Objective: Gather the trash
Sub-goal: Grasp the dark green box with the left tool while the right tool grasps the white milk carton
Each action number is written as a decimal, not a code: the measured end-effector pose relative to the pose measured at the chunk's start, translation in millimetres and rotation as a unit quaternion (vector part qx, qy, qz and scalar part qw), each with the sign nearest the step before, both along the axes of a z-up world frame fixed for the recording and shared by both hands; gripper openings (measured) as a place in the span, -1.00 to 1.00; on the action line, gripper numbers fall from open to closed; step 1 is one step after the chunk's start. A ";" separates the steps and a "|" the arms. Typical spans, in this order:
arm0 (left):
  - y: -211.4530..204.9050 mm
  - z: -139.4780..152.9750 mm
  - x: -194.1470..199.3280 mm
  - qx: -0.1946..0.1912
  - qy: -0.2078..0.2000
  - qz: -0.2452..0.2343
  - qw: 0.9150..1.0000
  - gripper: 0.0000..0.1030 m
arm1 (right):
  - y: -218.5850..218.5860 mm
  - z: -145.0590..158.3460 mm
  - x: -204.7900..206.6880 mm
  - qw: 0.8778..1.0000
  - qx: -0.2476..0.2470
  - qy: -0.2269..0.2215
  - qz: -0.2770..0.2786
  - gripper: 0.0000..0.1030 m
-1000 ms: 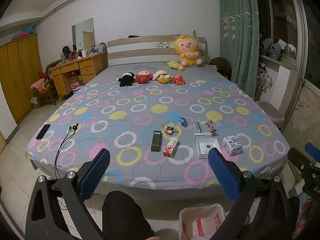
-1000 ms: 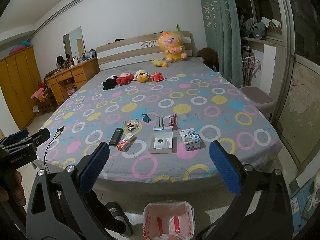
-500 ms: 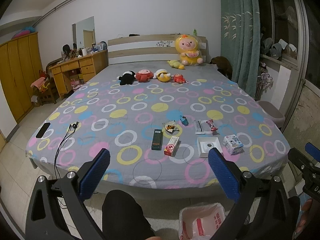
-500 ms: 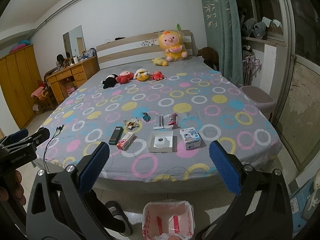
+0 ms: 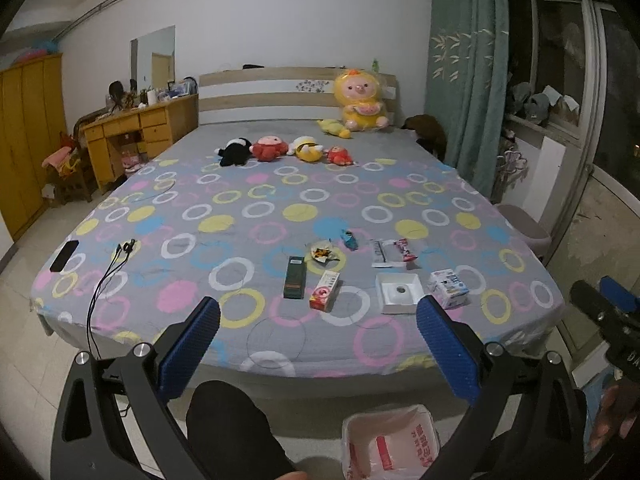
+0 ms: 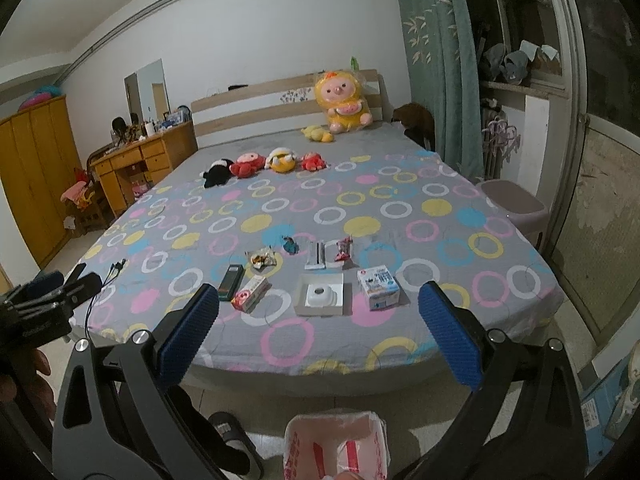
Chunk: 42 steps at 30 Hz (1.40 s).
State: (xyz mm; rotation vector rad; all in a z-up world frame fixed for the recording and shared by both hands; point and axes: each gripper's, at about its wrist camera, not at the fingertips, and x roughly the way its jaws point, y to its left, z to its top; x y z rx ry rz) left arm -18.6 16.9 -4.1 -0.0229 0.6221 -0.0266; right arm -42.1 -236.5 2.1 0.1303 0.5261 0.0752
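Several pieces of trash lie near the bed's foot: a dark green box (image 5: 295,277), a red-and-white box (image 5: 324,291), an open white box (image 5: 399,293), a blue-and-white carton (image 5: 448,287), a crumpled wrapper (image 5: 321,251), a blue wrapper (image 5: 349,239), a white packet (image 5: 380,253) and a red wrapper (image 5: 405,249). A bin with a white bag (image 5: 390,442) stands on the floor below. My left gripper (image 5: 318,322) and right gripper (image 6: 318,308) are both open and empty, held short of the bed's edge.
Plush toys (image 5: 280,148) sit at the far end of the bed. A phone (image 5: 64,255) and earphones (image 5: 116,260) lie at the bed's left corner. A desk (image 5: 132,136) and wardrobe (image 5: 28,136) stand left; a stool (image 6: 514,206) stands right.
Both views have shifted very slightly; the bed and trash sit a touch lower and nearer. Both grippers stay open and empty.
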 end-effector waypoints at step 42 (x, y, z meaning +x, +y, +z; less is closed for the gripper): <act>38.3 -209.1 342.5 -0.028 0.325 0.010 0.945 0.87 | -54.5 -168.4 307.3 0.945 -0.071 0.318 0.003 0.90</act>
